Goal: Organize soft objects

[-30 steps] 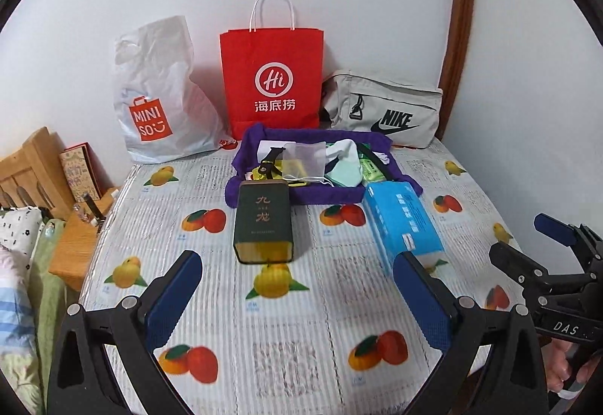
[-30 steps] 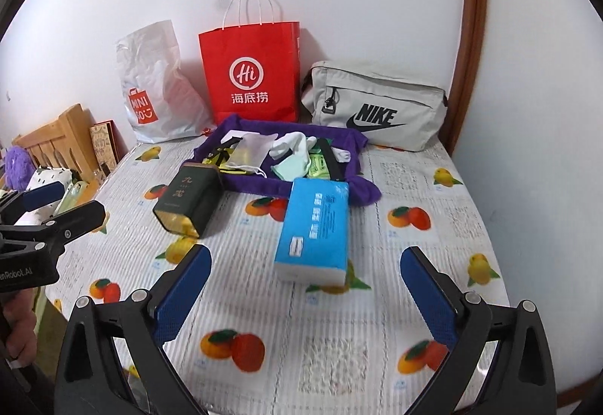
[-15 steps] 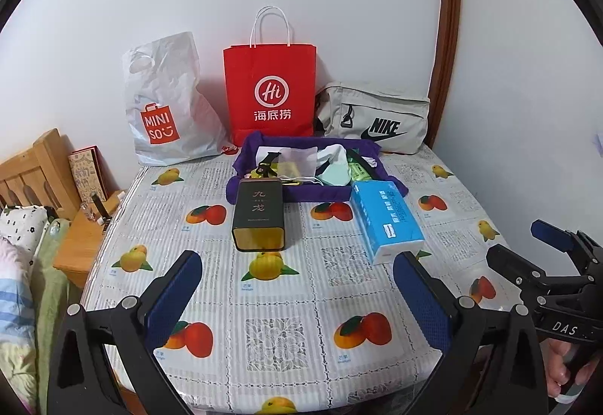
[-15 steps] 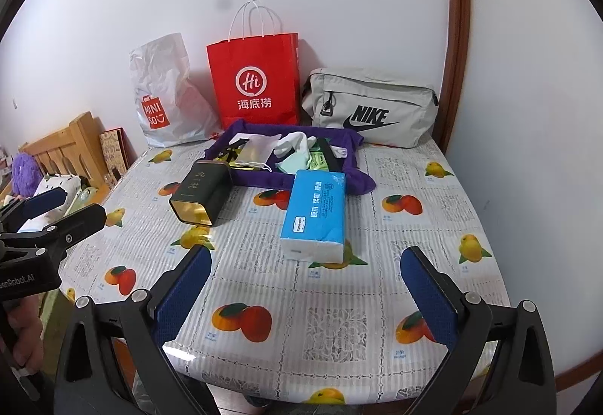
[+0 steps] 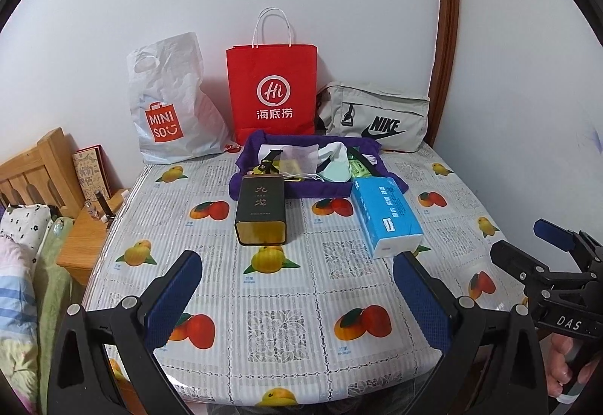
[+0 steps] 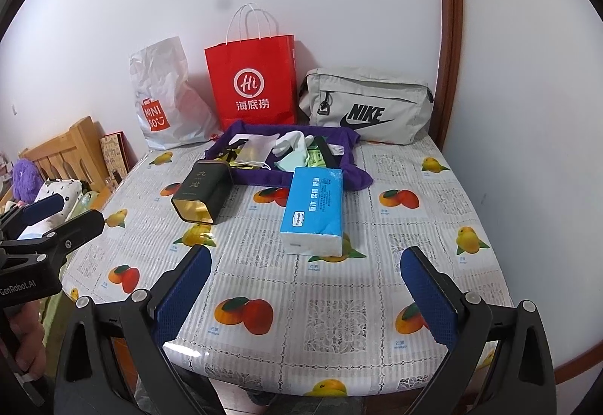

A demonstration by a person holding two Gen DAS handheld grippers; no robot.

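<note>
Both tools (image 5: 297, 287) (image 6: 305, 283) agape — nothing held

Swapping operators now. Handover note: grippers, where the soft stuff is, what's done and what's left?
Left gripper: open, empty, held back over the near table edge.
Right gripper: open, empty, also back at the near edge.
Purple tray sits mid-table near the wall; in it lie a pale green mask, white socks and other small soft bits.
Blue tissue pack lies on the tablecloth in front of the tray's right corner; dark tea tin lies on its side at the left corner.
Done: several soft items are in the tray.
Left: probably the tissue pack, as the soft thing still outside.
</note>
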